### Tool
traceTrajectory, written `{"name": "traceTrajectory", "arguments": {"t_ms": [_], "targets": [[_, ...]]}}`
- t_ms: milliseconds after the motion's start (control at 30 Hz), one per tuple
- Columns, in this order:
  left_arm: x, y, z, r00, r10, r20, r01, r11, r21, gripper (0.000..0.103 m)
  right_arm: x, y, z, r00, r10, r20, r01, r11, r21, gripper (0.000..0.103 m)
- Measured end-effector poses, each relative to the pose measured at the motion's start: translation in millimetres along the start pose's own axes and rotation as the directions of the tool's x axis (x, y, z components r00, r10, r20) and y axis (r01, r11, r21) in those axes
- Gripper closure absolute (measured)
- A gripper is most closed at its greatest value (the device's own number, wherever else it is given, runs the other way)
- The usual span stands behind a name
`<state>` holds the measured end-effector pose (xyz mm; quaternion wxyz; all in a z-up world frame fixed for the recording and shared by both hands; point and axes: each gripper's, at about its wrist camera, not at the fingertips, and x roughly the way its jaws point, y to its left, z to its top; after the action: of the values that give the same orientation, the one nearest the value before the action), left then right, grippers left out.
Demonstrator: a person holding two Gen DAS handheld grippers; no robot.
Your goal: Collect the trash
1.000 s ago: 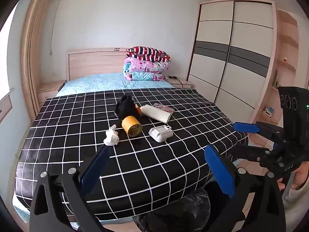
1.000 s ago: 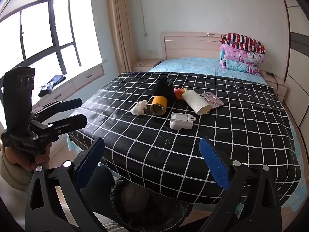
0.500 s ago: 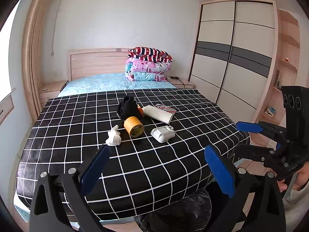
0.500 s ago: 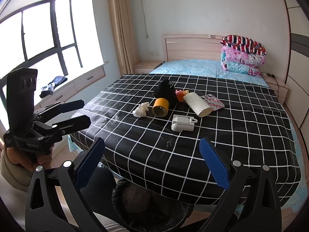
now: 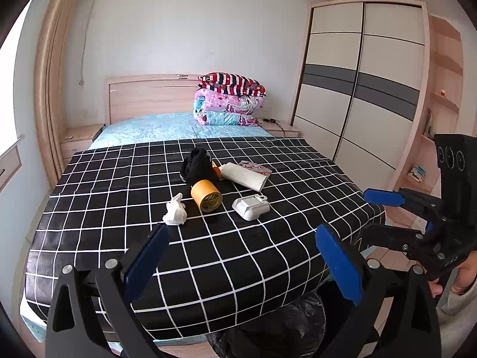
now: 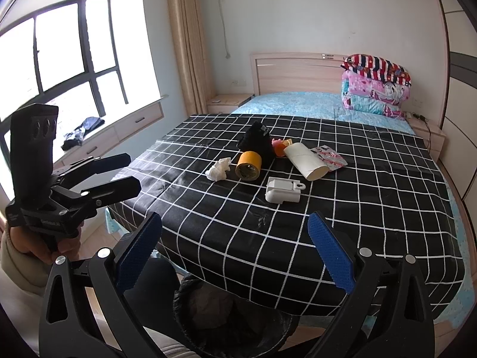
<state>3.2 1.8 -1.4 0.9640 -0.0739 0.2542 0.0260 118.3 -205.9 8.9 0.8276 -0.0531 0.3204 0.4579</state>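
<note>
Trash sits mid-bed: tissue (image 5: 175, 214), tape (image 5: 206, 199), tube (image 5: 245, 176). We hold left gripper (image 5: 241, 256) and right gripper (image 6: 234, 247) wide, empty, above bin (image 6: 226, 322), ready.

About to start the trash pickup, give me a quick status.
Left hand-held gripper open, empty; right hand-held gripper open, empty. Crumpled tissue, tape roll, cardboard tube untouched on bed. Lined bin below bed edge. Path clear.
</note>
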Motion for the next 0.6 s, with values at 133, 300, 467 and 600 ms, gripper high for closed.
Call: {"name": "traceTrajectory", "arguments": {"t_ms": [133,300,467,600], "targets": [[-0.6,-0.5,0.2,1.000,0.001,0.002,-0.001,1.000,0.001,0.008,0.1,0.3,0.2,1.000,0.000,0.000,0.000,1.000,0.000,0.004],[-0.4,-0.8,-0.3,1.000,0.008,0.000,-0.008,1.000,0.002,0.008,-0.7,0.5,0.3,1.000,0.003,0.001,-0.003,1.000,-0.002,0.004],[-1.6,0.0,-0.2,1.000,0.010,0.003,-0.010,1.000,-0.001,0.008,-1.4,0.6,1.0,1.000,0.005,0.005,-0.005,1.000,-0.001,0.004],[-1.8,0.4,-0.2,1.000,0.009,0.001,-0.009,1.000,-0.001,0.008,-1.4,0.8,1.0,1.000,0.005,0.004,-0.005,1.000,-0.002,0.004]]}}
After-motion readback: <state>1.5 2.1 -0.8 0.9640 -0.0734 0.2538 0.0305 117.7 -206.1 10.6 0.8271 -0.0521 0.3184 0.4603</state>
